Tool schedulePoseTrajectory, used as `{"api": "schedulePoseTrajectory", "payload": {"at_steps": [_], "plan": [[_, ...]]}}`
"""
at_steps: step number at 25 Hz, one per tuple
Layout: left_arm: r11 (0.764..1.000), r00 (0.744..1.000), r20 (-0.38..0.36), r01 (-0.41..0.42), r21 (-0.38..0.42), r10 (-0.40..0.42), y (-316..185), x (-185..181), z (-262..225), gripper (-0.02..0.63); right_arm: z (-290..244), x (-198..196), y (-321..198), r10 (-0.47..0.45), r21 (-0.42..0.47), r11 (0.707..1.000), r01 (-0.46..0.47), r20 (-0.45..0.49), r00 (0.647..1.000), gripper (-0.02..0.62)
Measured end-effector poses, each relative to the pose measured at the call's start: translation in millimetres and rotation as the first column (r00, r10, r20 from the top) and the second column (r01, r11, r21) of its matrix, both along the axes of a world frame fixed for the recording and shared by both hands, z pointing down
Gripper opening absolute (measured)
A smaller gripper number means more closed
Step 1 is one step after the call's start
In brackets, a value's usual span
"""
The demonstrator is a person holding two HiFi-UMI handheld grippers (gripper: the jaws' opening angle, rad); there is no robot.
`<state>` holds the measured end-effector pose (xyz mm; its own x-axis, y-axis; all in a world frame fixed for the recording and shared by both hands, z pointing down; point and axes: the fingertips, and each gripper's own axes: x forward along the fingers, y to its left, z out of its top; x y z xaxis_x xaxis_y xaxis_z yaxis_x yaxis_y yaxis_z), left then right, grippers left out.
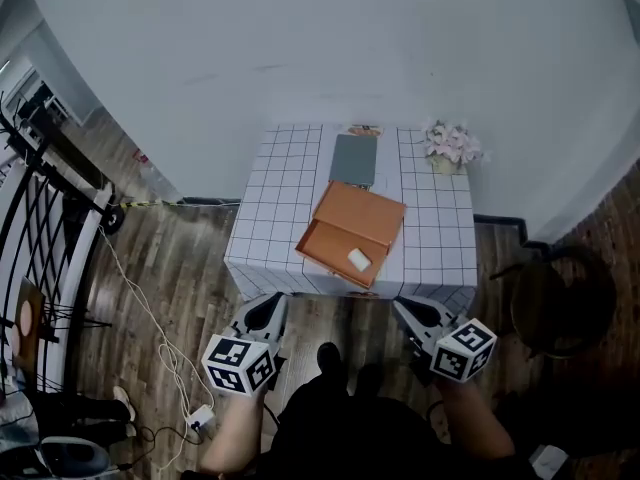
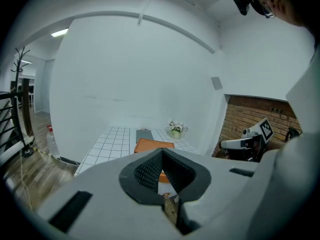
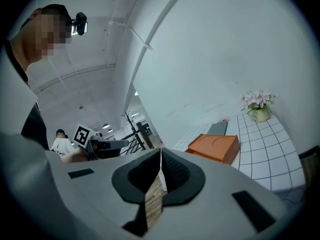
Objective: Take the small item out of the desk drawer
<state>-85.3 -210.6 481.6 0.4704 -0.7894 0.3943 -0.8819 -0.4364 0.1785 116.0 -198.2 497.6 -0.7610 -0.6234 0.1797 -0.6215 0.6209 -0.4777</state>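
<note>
While both grippers sit low in the head view, short of the table's near edge, I record their state. The left gripper [image 1: 271, 302] has its jaws together with nothing between them. The right gripper [image 1: 404, 306] is likewise closed and empty. Neither touches the table.

Task item: the small white item [image 1: 359, 259] lies inside the shallow orange open drawer box [image 1: 325, 243], toward its right end, at frame centre. The box rests on the square table with a white grid-patterned cover [image 1: 275, 203]. An orange flap [image 1: 362, 213] sits just behind the item. The box's low near wall stands between the jaws and the item.

Surroundings:
- A flat grey rectangular pad [image 1: 354, 160] lies just behind the box.
- A small pot of pale pink flowers [image 1: 449, 146] stands at the table's upper right corner.
- A dark round stool [image 1: 560, 303] stands right of the table on the wood plank floor [image 1: 200, 268].
- A white cable [image 1: 140, 303] trails across the floor at left.
- A black metal railing [image 1: 40, 218] fills the far left edge.
</note>
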Motion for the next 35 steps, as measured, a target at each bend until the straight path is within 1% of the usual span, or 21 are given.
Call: {"api": "schedulePoseTrajectory", "payload": {"at_steps": [5, 8, 10, 13, 18, 23, 28, 31, 33, 35], "plan": [[0.999, 0.999, -0.025, -0.035, 0.009, 0.035, -38, -3, 6, 0.005, 17, -23, -29, -0.022, -0.03, 0.999, 0.019, -0.075, 0.997, 0.006], [0.998, 0.998, -0.032, -0.059, 0.01, 0.059, -63, -12, 8, 0.005, 26, -35, -57, 0.008, -0.03, 0.999, -0.013, -0.143, 0.99, 0.012], [0.997, 0.997, -0.028, -0.078, 0.014, 0.078, -80, -19, 9, 0.005, 35, -42, -77, 0.036, -0.037, 0.998, -0.044, -0.193, 0.98, 0.059], [0.995, 0.995, -0.04, -0.094, 0.018, 0.094, -105, -33, 12, 0.005, 54, -57, -104, 0.033, -0.068, 0.996, -0.053, -0.269, 0.963, 0.083], [0.99, 0.988, -0.055, -0.141, 0.007, 0.141, -137, -55, 25, 0.005, 98, -73, -141, 0.035, -0.123, 0.988, -0.092, -0.404, 0.914, 0.145], [0.98, 0.98, -0.035, -0.198, -0.024, 0.197, -164, -63, 49, 0.005, 133, -85, -160, -0.011, -0.182, 0.979, -0.091, -0.495, 0.869, 0.163], [0.968, 0.971, -0.053, -0.237, -0.077, 0.234, -177, -53, 70, 0.005, 168, -85, -169, -0.086, -0.259, 0.963, -0.078, -0.567, 0.819, 0.166], [0.965, 0.969, -0.06, -0.245, -0.094, 0.241, -187, -48, 75, 0.005, 189, -86, -171, -0.146, -0.303, 0.951, -0.057, -0.606, 0.782, 0.173], [0.964, 0.968, -0.064, -0.249, -0.098, 0.243, -193, -44, 77, 0.005, 202, -85, -172, -0.178, -0.316, 0.948, -0.042, -0.634, 0.753, 0.175], [0.96, 0.966, -0.061, -0.258, -0.106, 0.252, -197, -41, 80, 0.005, 213, -84, -172, -0.191, -0.318, 0.947, -0.04, -0.66, 0.726, 0.175]]}}
